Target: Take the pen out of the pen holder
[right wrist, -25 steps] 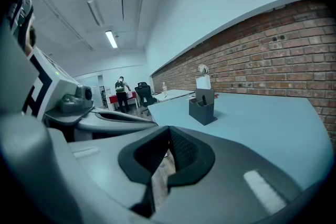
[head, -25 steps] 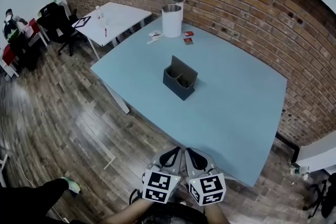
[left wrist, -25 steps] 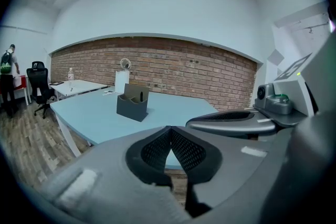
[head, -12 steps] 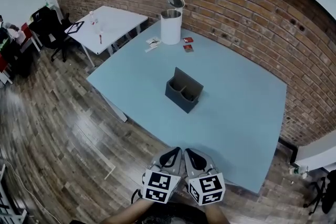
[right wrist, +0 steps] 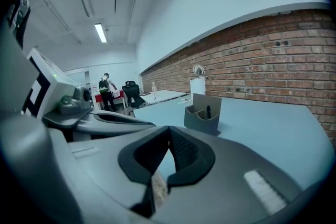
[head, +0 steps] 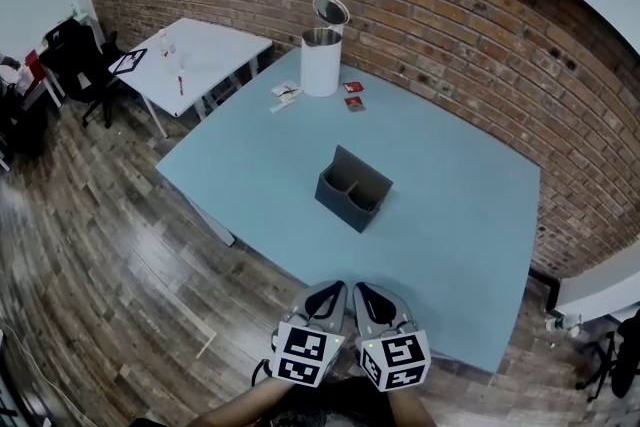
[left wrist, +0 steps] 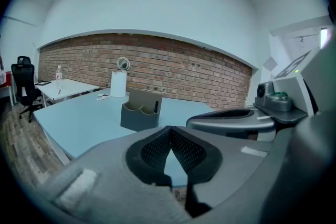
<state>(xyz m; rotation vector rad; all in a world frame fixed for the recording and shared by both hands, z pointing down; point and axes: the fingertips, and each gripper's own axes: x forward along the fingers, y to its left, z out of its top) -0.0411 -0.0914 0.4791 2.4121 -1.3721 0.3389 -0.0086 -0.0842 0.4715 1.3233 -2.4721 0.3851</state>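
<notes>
- The pen (left wrist: 156, 106) stood upright in the pen holder (head: 353, 187), its long axis near vertical. Only its dark top end showed above the rim.
- In the left gripper view it sat in the right-hand pocket of the holder. The right gripper view showed it as a short dark stub (right wrist: 208, 111) against the holder's tall back panel.
- The pen holder was a grey box with two open pockets and one raised back panel. It stood near the middle of the blue table (head: 450, 175). Nothing else could be made out inside either pocket.
- From the head view the pen was too small and dark to pick out.
- Beyond the holder, toward the brick wall (head: 480, 25), stood a white can (head: 321, 63) with its lid tipped open. What it held was hidden.
- Between the can and the holder lay small red packets (head: 353, 95) and a few paper scraps (head: 285, 92), too small to read.
- The left gripper (left wrist: 170, 129) was held well short of the holder, off the table's near edge. Its jaws were clenched tip to tip with nothing between them.
- The right gripper (right wrist: 169, 129) was just beside the left one, equally far from the holder. Its jaws were likewise pressed together and empty.
- Both grippers' lower bodies were cut off by the bottom edge of the head view.
</notes>
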